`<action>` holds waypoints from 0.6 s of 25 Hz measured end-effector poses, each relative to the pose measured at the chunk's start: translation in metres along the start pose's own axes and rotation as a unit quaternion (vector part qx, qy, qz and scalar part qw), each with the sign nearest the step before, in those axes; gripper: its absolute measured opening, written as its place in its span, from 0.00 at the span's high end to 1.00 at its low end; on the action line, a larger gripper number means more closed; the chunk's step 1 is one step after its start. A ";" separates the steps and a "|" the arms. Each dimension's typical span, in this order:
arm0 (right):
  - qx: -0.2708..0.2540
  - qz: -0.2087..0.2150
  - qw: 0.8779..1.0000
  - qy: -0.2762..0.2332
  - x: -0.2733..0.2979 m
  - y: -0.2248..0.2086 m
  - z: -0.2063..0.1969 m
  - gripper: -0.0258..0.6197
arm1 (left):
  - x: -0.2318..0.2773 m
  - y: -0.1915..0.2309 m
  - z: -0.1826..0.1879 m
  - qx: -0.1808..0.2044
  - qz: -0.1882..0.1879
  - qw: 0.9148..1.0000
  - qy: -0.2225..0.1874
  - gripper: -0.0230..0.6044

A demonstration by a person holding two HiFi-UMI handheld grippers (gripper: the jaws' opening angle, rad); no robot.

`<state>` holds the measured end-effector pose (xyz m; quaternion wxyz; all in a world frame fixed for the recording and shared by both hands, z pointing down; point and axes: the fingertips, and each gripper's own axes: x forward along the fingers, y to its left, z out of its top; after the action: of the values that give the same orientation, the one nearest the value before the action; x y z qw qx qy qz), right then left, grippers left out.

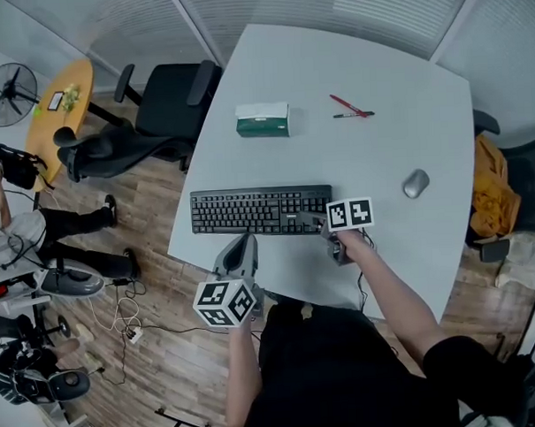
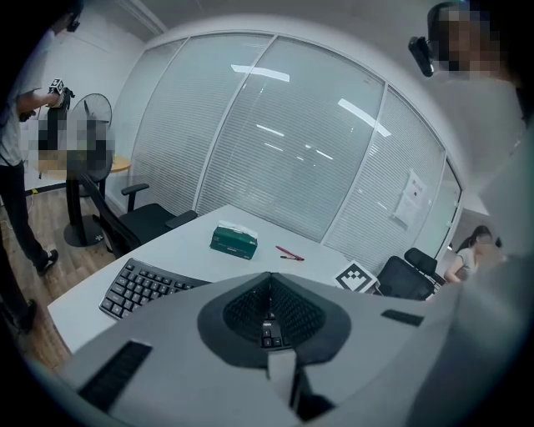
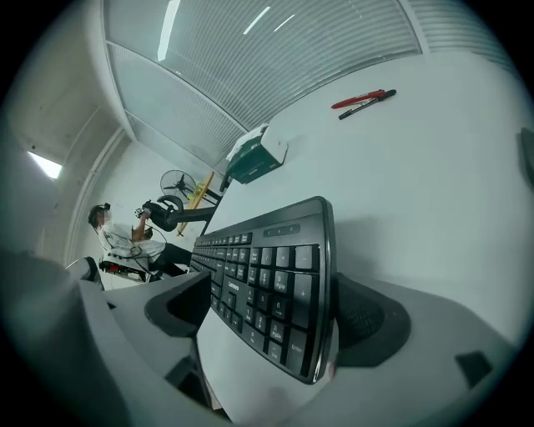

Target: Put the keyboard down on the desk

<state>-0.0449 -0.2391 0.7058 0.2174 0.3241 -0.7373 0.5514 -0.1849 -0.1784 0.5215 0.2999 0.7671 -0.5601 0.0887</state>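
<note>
Black keyboard (image 1: 250, 212) flat on the pale grey desk (image 1: 394, 61), keys up, lying along the near edge and close to it. Right gripper (image 1: 321, 223) at the keyboard's right end, jaws spread wide with the number-pad end between them. One jaw clear of the key tops, the other just beside the keyboard's right-hand edge. No squeeze visible in the right gripper view, so an open tool around the keyboard rather than a grip on it. Its marker cube (image 1: 350, 213) just right of that end, over the desk. Left gripper (image 1: 240, 251) at the desk's near edge, just in front of the keyboard and apart from it, pointing toward it. In the left gripper view its jaws are pressed together along a single seam, nothing between them. Its marker cube (image 1: 225, 303) nearer the body, off the desk edge. Green tissue box (image 1: 262, 120) farther back on the desk, well apart from the keyboard. Red pen (image 1: 347, 105) and black pen (image 1: 353, 115) close together toward the rear right. Grey mouse (image 1: 415, 183) to the right of the keyboard, apart from it. Black office chair (image 1: 170, 102) off the desk's rear left side, on the wooden floor. Beyond it a yellow table (image 1: 59, 107) and a standing fan (image 1: 12, 89). Seated person (image 1: 20, 232) at the far left.
</note>
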 end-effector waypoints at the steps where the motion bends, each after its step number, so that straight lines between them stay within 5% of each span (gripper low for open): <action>1: 0.004 0.000 1.000 0.000 -0.001 -0.002 -0.001 0.26 | 0.001 -0.001 -0.001 0.000 0.000 1.000 0.001 0.97; 15: 0.023 -0.013 0.999 -0.027 -0.015 -0.011 0.007 0.37 | 0.005 0.003 0.007 0.007 -0.014 1.000 0.007 0.97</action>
<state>-0.0266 -0.2439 0.7013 0.1970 0.3530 -0.7256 0.5568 -0.1868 -0.1864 0.5194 0.2996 0.7764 -0.5466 0.0938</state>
